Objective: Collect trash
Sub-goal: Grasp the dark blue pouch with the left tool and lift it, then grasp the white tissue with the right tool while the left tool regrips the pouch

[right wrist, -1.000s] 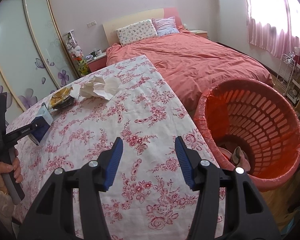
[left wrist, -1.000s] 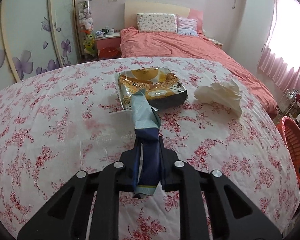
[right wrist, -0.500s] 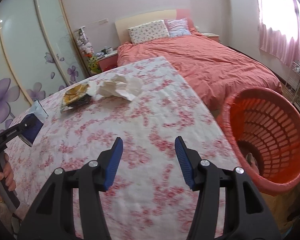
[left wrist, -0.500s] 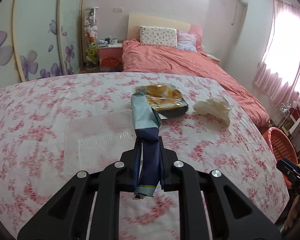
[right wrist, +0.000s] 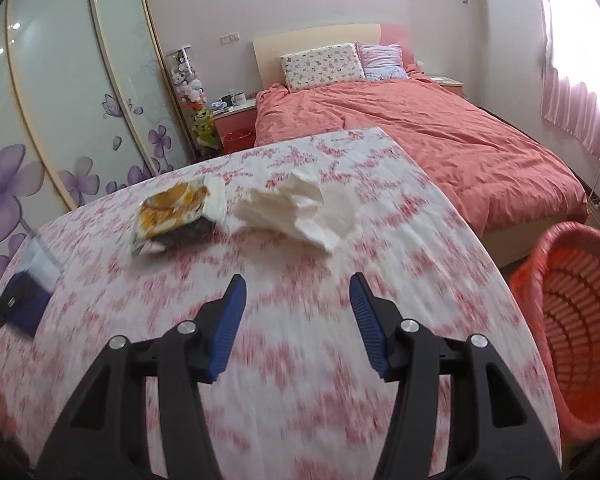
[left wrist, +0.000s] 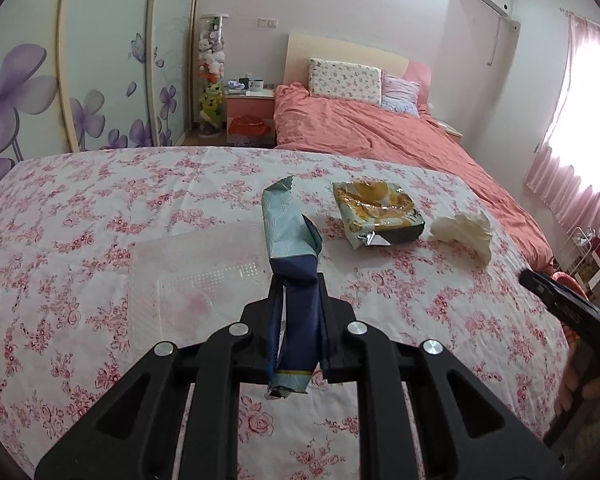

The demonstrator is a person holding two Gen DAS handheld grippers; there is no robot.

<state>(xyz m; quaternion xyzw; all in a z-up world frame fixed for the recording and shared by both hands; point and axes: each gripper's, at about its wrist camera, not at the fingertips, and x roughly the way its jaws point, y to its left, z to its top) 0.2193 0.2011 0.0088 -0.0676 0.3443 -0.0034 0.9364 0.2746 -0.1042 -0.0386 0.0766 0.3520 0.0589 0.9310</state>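
My left gripper [left wrist: 296,300] is shut on a crumpled blue wrapper [left wrist: 288,240] and holds it above the floral table [left wrist: 100,220]. It also shows at the left of the right wrist view [right wrist: 32,284]. A yellow snack packet [left wrist: 376,212] [right wrist: 172,216] and a crumpled white tissue [left wrist: 464,232] [right wrist: 296,208] lie on the table. My right gripper [right wrist: 298,312] is open and empty, pointing at the tissue from a short way off. The red trash basket [right wrist: 572,320] stands on the floor right of the table.
A clear plastic tray [left wrist: 196,272] lies on the table under my left gripper. The bed [right wrist: 420,132] with a salmon cover stands behind the table. A wardrobe [right wrist: 60,100] with purple flowers fills the left wall. The right gripper's body [left wrist: 560,308] shows at the right edge.
My left gripper has lifted and pulled back with the wrapper, away from the packet. My right gripper has swung left from the basket and closer toward the tissue, still open.
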